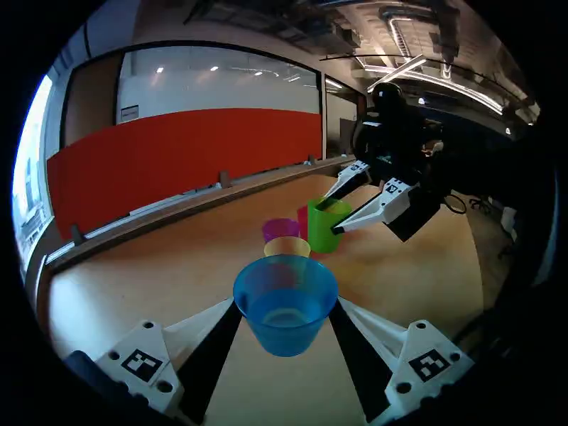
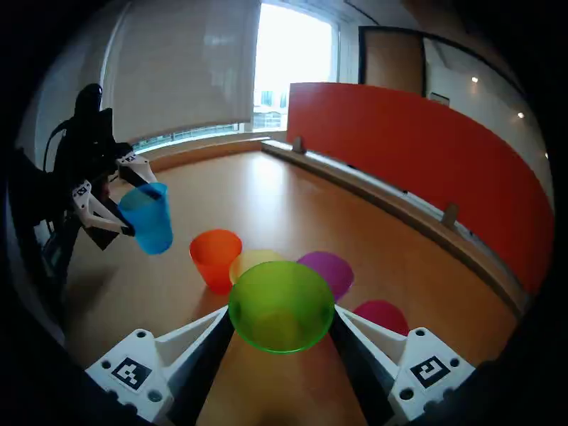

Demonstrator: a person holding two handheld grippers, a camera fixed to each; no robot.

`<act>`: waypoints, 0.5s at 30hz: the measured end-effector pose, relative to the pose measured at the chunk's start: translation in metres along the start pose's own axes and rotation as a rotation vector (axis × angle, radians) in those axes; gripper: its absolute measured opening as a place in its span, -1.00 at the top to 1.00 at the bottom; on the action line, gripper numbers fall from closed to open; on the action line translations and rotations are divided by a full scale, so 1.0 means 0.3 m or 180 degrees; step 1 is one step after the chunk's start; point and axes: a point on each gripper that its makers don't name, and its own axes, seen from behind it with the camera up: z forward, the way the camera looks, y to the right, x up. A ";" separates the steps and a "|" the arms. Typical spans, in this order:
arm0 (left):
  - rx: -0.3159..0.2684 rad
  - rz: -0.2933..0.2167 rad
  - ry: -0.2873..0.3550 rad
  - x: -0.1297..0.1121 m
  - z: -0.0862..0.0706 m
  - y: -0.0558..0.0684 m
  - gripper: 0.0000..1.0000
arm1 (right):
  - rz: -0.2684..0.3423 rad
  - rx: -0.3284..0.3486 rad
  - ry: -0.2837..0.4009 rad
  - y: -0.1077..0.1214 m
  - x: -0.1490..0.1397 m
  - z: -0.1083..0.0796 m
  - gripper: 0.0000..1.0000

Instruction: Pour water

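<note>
Left gripper view: the left gripper (image 1: 285, 312) is pinching a translucent blue cup (image 1: 285, 304) between its two white fingers, one pressing on each side of the cup, which is sitting upright with its mouth open toward the camera. Whether it is holding water cannot be told. Just beyond it on the wooden table (image 1: 142, 284), a yellow cup (image 1: 287, 246), a purple cup (image 1: 281, 228) and a pink cup (image 1: 302, 216) are standing close together. Farther off, the right gripper (image 1: 328, 217) is gripping a green cup (image 1: 329, 226) right beside the pink one. A red partition (image 1: 177, 156) is running along the table's far edge.

Right gripper view: the right gripper's fingers are closing on both sides of the green cup, which is sitting upright and looking empty. An orange cup (image 2: 215, 259) is standing to the left behind it, with the yellow cup just beside it, the purple cup to the right and the pink cup nearer the right finger. Well apart at the far left, the left gripper is clasping the blue cup, which is leaning slightly. A bright window (image 2: 295, 64) is glowing beyond the table.
</note>
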 end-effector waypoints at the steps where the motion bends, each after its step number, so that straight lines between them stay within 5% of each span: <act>1: 0.0015 -0.0005 0.0017 0.005 -0.003 -0.003 -0.67 | -0.0006 -0.0011 0.0033 -0.003 0.014 -0.009 -0.82; 15: 0.0230 -0.0016 0.0347 0.102 -0.062 -0.036 -0.67 | -0.0027 -0.0079 0.0441 -0.053 0.161 -0.101 -0.82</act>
